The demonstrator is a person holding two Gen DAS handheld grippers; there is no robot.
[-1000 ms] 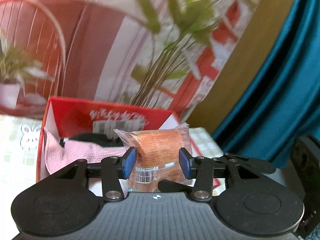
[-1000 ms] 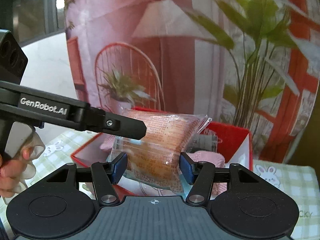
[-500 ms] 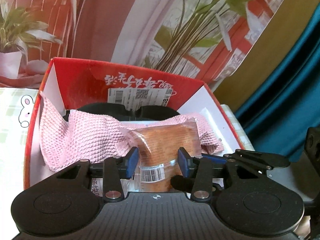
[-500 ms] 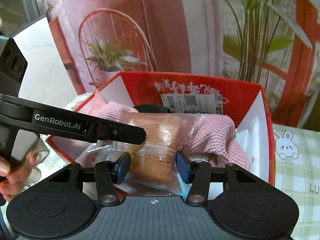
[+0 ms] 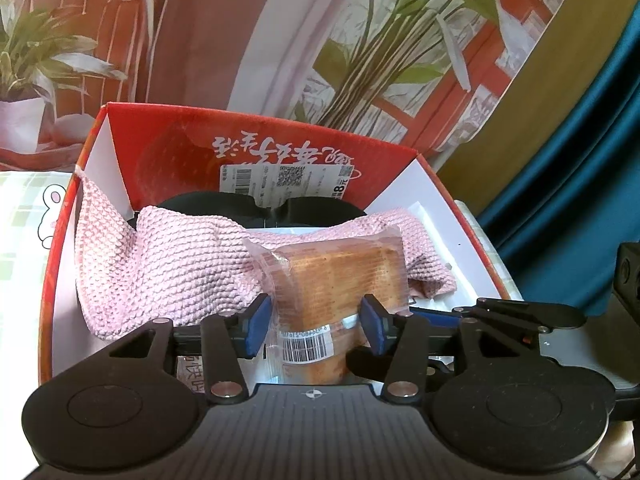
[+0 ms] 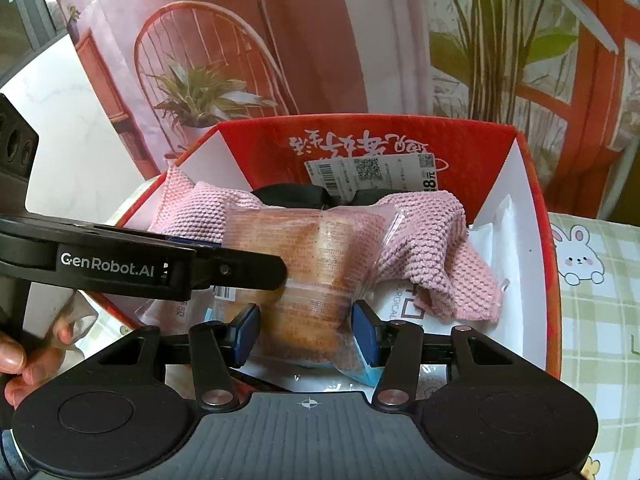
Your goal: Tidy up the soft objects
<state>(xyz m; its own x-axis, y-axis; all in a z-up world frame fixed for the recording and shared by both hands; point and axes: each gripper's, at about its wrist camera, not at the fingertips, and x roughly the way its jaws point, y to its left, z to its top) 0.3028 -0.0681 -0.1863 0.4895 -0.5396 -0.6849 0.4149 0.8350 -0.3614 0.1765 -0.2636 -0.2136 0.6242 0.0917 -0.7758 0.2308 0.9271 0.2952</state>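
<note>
An open red cardboard box (image 5: 256, 148) with white inner walls serves as the landmark. Inside it, a pink knitted cloth (image 5: 168, 268) drapes from the box's left wall across the middle, over a black soft item (image 5: 240, 208) at the back wall. A clear plastic-wrapped loaf of orange-brown bread (image 5: 340, 276) sits low in the box, in front of the cloth and resting against it. The left gripper (image 5: 316, 324) clamps the package's near end between its blue pads, by the barcode label. The right gripper (image 6: 306, 332) pinches the same package from the box's front side. Flat white packets (image 6: 404, 304) lie on the box floor beneath. A green checked tablecloth with rabbits (image 6: 592, 280) lies beside the box.
</note>
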